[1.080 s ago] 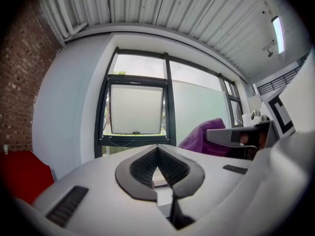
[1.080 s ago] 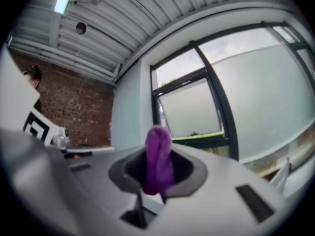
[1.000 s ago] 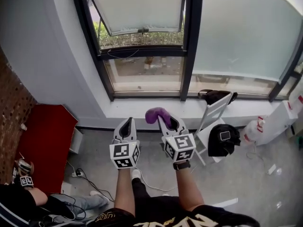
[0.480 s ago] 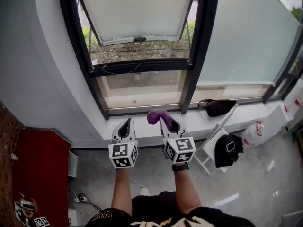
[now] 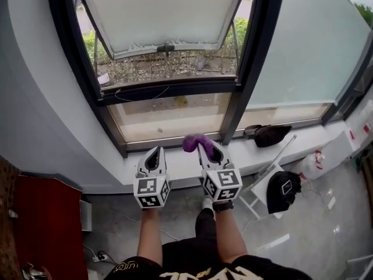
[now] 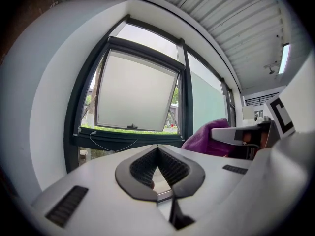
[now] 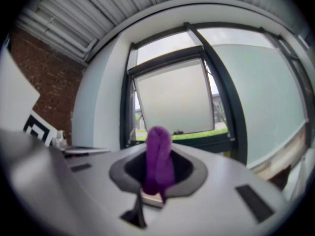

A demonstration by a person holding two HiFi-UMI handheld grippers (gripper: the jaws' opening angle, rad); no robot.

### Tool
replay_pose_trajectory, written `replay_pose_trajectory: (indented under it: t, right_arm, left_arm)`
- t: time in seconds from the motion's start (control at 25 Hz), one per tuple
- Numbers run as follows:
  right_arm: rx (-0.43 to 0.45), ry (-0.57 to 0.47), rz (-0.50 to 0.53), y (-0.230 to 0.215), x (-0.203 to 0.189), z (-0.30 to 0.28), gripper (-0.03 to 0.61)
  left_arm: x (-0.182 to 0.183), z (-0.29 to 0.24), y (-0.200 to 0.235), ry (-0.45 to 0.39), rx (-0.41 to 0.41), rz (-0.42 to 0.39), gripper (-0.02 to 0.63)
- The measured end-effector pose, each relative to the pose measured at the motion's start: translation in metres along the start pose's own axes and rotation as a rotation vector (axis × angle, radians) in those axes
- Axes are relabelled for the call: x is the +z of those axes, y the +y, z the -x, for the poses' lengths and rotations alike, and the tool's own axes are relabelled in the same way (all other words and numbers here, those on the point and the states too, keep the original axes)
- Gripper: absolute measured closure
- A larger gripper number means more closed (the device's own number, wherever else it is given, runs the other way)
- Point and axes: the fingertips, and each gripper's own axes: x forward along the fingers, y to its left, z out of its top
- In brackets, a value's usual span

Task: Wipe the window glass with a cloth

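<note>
A purple cloth point(image 5: 194, 143) is bunched between the jaws of my right gripper point(image 5: 205, 150), which is shut on it; the cloth point(image 7: 158, 159) sticks up out of the jaws in the right gripper view. My left gripper point(image 5: 154, 156) is beside it, shut and empty, its pads point(image 6: 167, 166) pressed together. Both point at the window. The tilted-open frosted sash point(image 5: 160, 13) hangs above, a clear lower pane point(image 5: 169, 116) sits just beyond the grippers, and a large frosted pane point(image 5: 303, 45) stands at the right.
A dark mullion point(image 5: 250, 63) splits the panes. The white sill point(image 5: 186, 165) runs under the grippers. A white folding chair point(image 5: 265, 174), a black bag point(image 5: 268, 134) on the sill, another black bag point(image 5: 284, 188) and a white container point(image 5: 317, 163) are at the right. A red surface point(image 5: 41, 220) lies lower left.
The window has come closer and larger in every view, and the red surface has slid toward the lower left. Both grippers keep their pose; the cloth stays gripped.
</note>
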Motion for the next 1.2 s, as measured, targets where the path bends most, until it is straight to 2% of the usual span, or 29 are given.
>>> replay_pose_trajectory:
  t: [0.12, 0.24, 0.32, 0.48, 0.56, 0.6, 0.72, 0.84, 1.0, 1.2]
  right_arm:
    - [0.017, -0.001, -0.006, -0.026, -0.005, -0.038, 0.500]
    - [0.125, -0.029, 0.081, -0.034, 0.002, -0.081, 0.500]
    - [0.180, -0.034, 0.112, -0.041, 0.005, -0.111, 0.500]
    - [0.313, -0.019, 0.086, -0.050, -0.006, -0.164, 0.500]
    - [0.347, -0.005, 0.054, -0.049, -0.013, -0.187, 0.500]
    - [0.357, 0.006, 0.031, -0.046, -0.019, -0.199, 0.500]
    - [0.371, 0.060, -0.015, -0.029, -0.067, -0.228, 0.500]
    - [0.379, 0.092, -0.044, 0.002, -0.117, -0.254, 0.500]
    - [0.389, 0.053, -0.066, 0.063, -0.154, -0.311, 0.500]
    - [0.382, 0.053, -0.212, 0.145, -0.196, -0.401, 0.500]
  left_arm:
    - [-0.008, -0.040, 0.007, 0.010, 0.017, -0.021, 0.604]
    - [-0.014, -0.084, 0.009, 0.020, 0.054, -0.108, 0.604]
    - [-0.017, -0.113, 0.014, 0.003, 0.073, -0.072, 0.604]
    - [-0.026, -0.156, 0.027, -0.032, 0.105, 0.013, 0.604]
    - [-0.031, -0.167, 0.043, -0.037, 0.148, 0.016, 0.604]
    - [-0.034, -0.171, 0.055, -0.028, 0.178, -0.008, 0.604]
    - [-0.046, -0.174, 0.097, 0.025, 0.227, -0.095, 0.604]
    - [-0.059, -0.164, 0.154, 0.013, 0.223, -0.088, 0.604]
    - [-0.075, -0.150, 0.236, 0.003, 0.222, -0.071, 0.604]
    - [-0.100, -0.118, 0.314, 0.053, 0.239, -0.051, 0.604]
